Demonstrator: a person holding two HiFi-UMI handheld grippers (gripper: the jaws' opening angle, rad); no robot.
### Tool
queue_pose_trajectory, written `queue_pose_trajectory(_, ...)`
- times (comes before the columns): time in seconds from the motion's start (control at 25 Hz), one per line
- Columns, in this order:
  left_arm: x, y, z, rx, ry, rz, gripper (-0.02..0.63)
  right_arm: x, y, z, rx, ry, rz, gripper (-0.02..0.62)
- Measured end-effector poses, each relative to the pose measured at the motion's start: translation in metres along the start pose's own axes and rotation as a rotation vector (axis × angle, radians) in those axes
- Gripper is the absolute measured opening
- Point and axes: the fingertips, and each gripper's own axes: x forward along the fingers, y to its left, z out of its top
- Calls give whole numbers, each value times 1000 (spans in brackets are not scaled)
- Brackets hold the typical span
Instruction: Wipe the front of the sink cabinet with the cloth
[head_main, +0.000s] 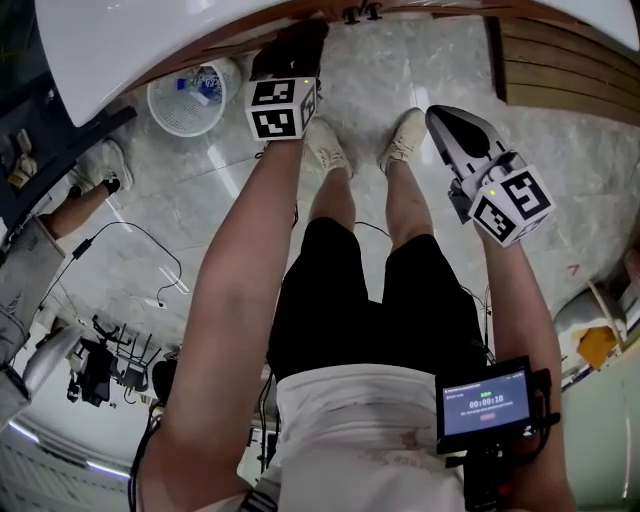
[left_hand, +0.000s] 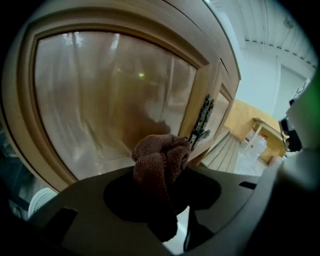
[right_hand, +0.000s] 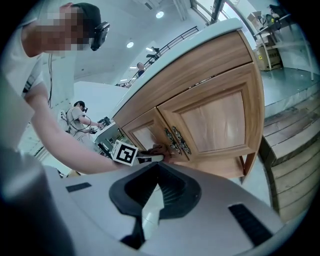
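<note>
A brown cloth (left_hand: 161, 159) is bunched between the jaws of my left gripper (left_hand: 161, 176), which is shut on it. The cloth is pressed against or very close to the wooden sink cabinet's left door (left_hand: 110, 95), near the dark metal handles (left_hand: 202, 119). In the head view the left gripper (head_main: 292, 50) reaches forward under the white countertop (head_main: 150, 40). The right gripper view shows the cloth (right_hand: 159, 148) beside the handles (right_hand: 177, 140) of the cabinet (right_hand: 215, 120). My right gripper (head_main: 440, 115) hangs back from the cabinet over the floor, shut and holding nothing (right_hand: 156, 187).
A white mesh basket (head_main: 188, 97) stands on the marble floor left of the cabinet. Wooden slats (head_main: 560, 60) lie at the right. Cables trail on the floor, and another person's leg (head_main: 80, 200) is at the left. A timer screen (head_main: 485, 403) hangs at my waist.
</note>
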Motion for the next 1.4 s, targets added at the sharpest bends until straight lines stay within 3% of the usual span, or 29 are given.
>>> queue_pose_trajectory(0.6,-52,91,-33,-81,10,136,173,35,32,2,-32,32,59,12)
queue_pose_trajectory(0.76,-60,100,-44,-41,39,120,173,37,36,6,-40,36,52,12)
queue_pose_trajectory(0.88,-68,123,-51,-25,72,172,173,43,37,8,-39,21,62,12)
queue_pose_trajectory(1.04,-53,110,-59,-24,117,197,175,22,17,6,-26,3,72,12)
queue_pose_trajectory(1.2,-31,96,-49,16,116,163,173,19,7,9,-21,-15,60,12)
queue_pose_trajectory(1.4,-14,61,-44,-12,98,107,175,-1,0,0,0,-5,16,12)
